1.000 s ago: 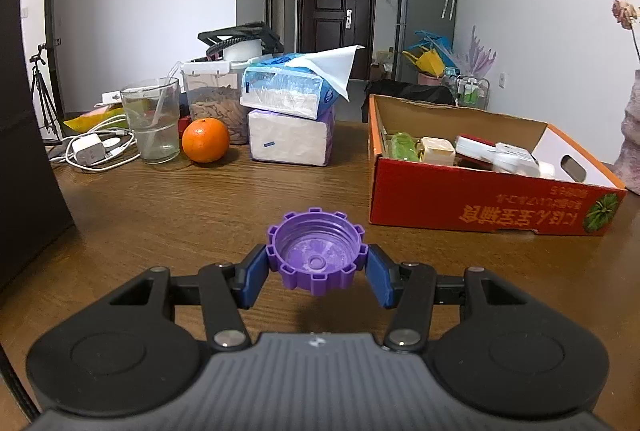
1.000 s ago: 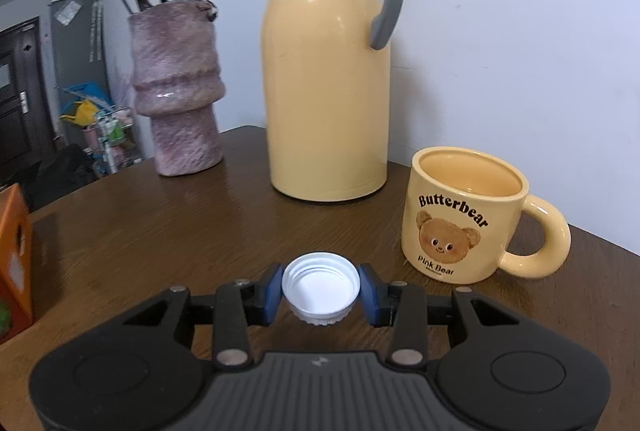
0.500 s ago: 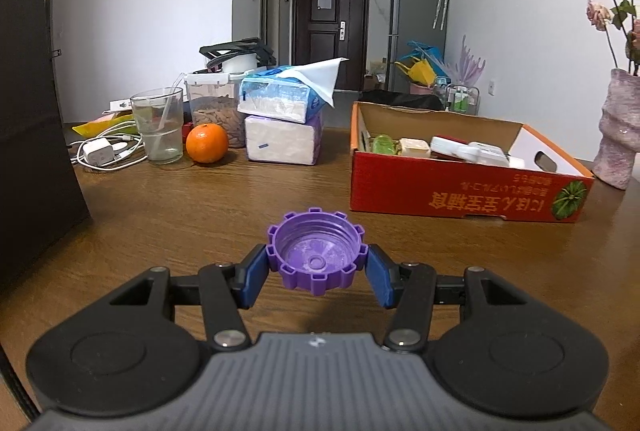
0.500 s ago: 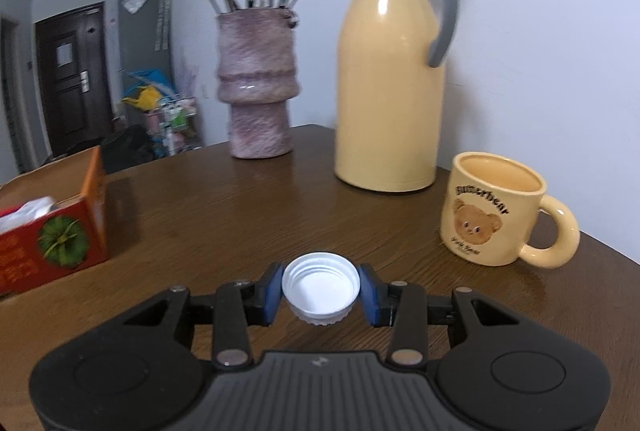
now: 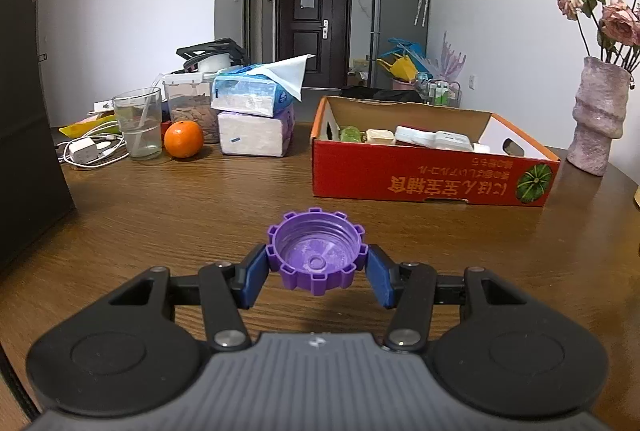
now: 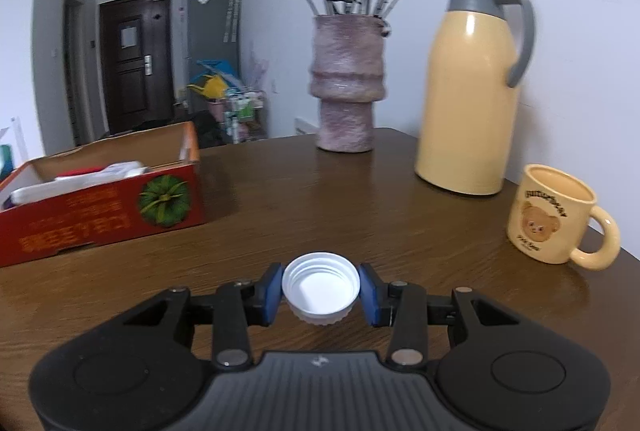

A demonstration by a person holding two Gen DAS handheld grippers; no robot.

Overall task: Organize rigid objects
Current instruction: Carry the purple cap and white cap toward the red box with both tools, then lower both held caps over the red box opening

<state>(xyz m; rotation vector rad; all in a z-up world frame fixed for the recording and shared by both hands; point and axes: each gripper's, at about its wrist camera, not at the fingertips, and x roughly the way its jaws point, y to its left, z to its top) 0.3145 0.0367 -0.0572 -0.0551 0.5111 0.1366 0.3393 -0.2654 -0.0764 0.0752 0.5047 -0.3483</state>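
Observation:
My left gripper (image 5: 317,263) is shut on a purple notched bottle cap (image 5: 316,256), held open side up above the wooden table. A red cardboard box (image 5: 432,180) with several small items inside lies ahead and to the right of it. In the right wrist view my right gripper (image 6: 320,293) is shut on a white screw cap (image 6: 320,290), also open side up. The same red box (image 6: 100,207) sits to its left, some way off.
A pink vase with dried roses (image 6: 347,83), a yellow thermos jug (image 6: 472,91) and a yellow bear mug (image 6: 554,215) stand at the table's right. At the back left are tissue packs (image 5: 254,115), an orange (image 5: 183,138), a glass (image 5: 138,123) and a charger cable (image 5: 86,151).
Both grippers have swung across the table with their caps still held. The right view has turned left from the mug and thermos until the red box came into sight. The left view shifted, revealing the vase.

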